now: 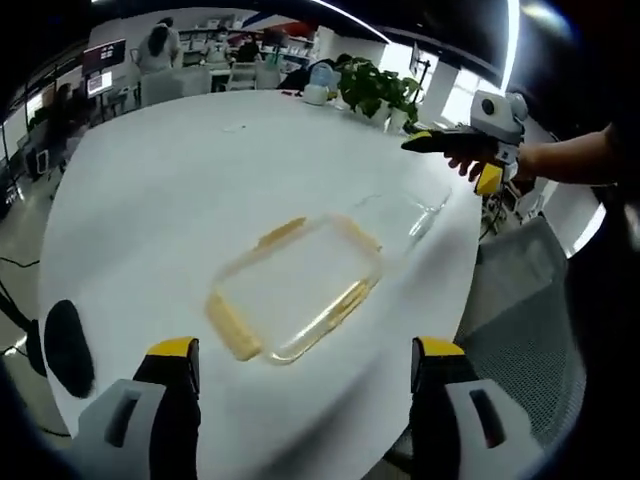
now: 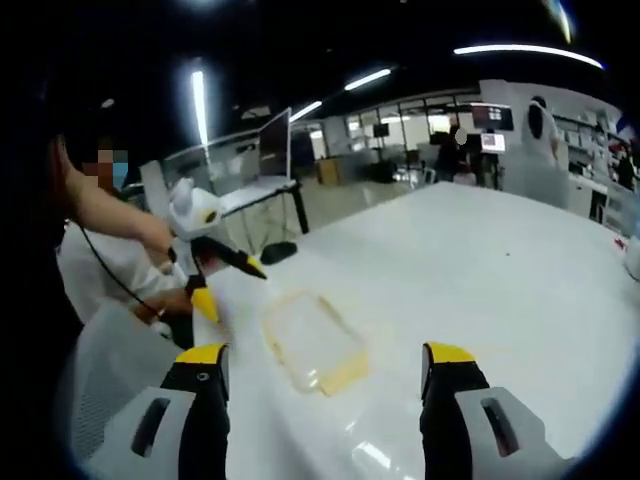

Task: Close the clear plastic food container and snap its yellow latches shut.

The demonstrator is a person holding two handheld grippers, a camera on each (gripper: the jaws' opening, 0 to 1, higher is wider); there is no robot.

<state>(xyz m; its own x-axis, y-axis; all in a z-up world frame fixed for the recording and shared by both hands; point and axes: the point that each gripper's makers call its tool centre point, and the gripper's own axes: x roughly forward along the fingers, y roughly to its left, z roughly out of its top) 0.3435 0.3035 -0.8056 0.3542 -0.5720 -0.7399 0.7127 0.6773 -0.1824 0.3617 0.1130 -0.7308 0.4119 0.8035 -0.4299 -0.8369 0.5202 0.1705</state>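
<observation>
The clear container [image 1: 300, 290] with yellow latches [image 1: 232, 330] lies near the white desk's [image 1: 180, 200] edge, bare desk beyond it. Left tongs [image 1: 305, 365] and right tongs [image 2: 325, 370] both hang spread above it, touching nothing.

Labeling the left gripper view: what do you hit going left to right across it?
Black round object at the table edge → clear container with yellow latches → potted plant → right tool held by a person's hand.
</observation>
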